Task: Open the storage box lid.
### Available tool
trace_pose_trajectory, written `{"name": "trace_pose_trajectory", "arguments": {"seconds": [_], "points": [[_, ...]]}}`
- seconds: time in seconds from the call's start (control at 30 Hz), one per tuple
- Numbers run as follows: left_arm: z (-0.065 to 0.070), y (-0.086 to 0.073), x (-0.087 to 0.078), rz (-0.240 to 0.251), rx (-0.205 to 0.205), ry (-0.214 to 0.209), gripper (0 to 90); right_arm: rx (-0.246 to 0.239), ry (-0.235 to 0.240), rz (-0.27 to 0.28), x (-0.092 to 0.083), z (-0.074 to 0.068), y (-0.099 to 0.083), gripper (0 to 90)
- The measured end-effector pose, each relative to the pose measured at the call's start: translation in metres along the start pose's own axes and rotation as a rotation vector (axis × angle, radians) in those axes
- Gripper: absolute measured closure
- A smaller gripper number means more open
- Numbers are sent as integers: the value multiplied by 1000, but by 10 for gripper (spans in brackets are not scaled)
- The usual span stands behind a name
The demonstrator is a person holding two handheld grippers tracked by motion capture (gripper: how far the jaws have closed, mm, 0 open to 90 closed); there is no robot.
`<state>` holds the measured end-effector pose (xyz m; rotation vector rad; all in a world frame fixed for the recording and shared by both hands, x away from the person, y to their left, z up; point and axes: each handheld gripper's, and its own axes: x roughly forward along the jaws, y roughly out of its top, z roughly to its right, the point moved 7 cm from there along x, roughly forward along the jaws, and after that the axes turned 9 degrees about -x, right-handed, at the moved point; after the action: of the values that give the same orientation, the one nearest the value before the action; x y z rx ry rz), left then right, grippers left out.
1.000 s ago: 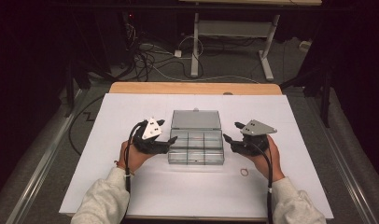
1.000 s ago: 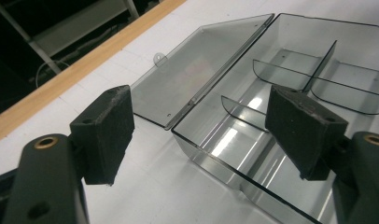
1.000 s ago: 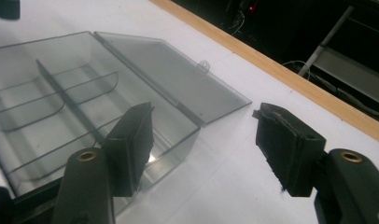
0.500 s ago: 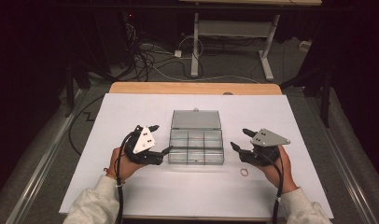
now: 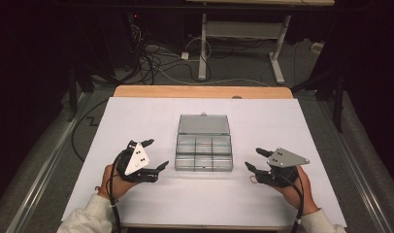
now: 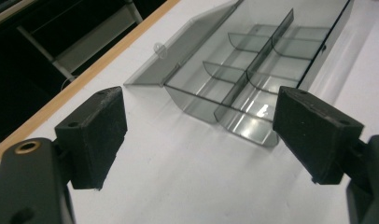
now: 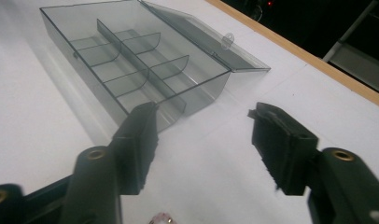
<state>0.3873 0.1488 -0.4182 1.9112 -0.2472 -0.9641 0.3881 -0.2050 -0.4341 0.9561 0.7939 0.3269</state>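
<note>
High view: a clear grey compartment box (image 5: 204, 153) lies open in the middle of the white table (image 5: 137, 116), its lid (image 5: 203, 124) folded flat on the far side. The left gripper (image 5: 155, 154) sits just left of the box's near half, held low over the table by the person's left hand (image 5: 113, 179), its jaws spread and empty. The right gripper (image 5: 255, 159) hovers to the right of the box, a little apart from it, in the right hand (image 5: 297, 187); its jaws stand parted with nothing between them, and they have just been closing somewhat. A small ring-shaped object (image 5: 253, 180) lies on the table right beneath the right gripper.

Left gripper view: the two black jaws rise wide apart from the bottom corners, gripping nothing. Between and beyond them lies the box (image 6: 267, 65), seen from one short end, with a long middle divider and curved cross walls; its compartments look empty. The lid (image 6: 187, 51) lies flat towards the table's wooden edge (image 6: 85, 81).

Right gripper view: the jaws are parted and released, bare table between them. The box (image 7: 131, 65) lies ahead and to the left, its nearest corner just past the left jaw's tip, not touching it. The lid (image 7: 211, 42) slopes away to the right. A small pinkish object (image 7: 160, 218) peeps in at the bottom edge, too cropped to identify.
</note>
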Motion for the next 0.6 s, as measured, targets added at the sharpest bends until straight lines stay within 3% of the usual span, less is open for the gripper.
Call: {"name": "trace_pose_trajectory", "arguments": {"seconds": [0.1, 0.33, 0.43, 0.6], "points": [[3, -8, -1, -15, 3, -1, 174, 26, 39, -7, -2, -4, -9, 463], [12, -28, -8, -67, 18, 2, 174, -14, 102, -91, -1, -24, -29, 536], [13, -36, -16, -73, 0, 6, 174, -23, 113, -137, 0, -30, -38, 582], [12, -52, -27, -87, -38, 13, 174, 4, 161, -183, 2, -33, -50, 628]]}}
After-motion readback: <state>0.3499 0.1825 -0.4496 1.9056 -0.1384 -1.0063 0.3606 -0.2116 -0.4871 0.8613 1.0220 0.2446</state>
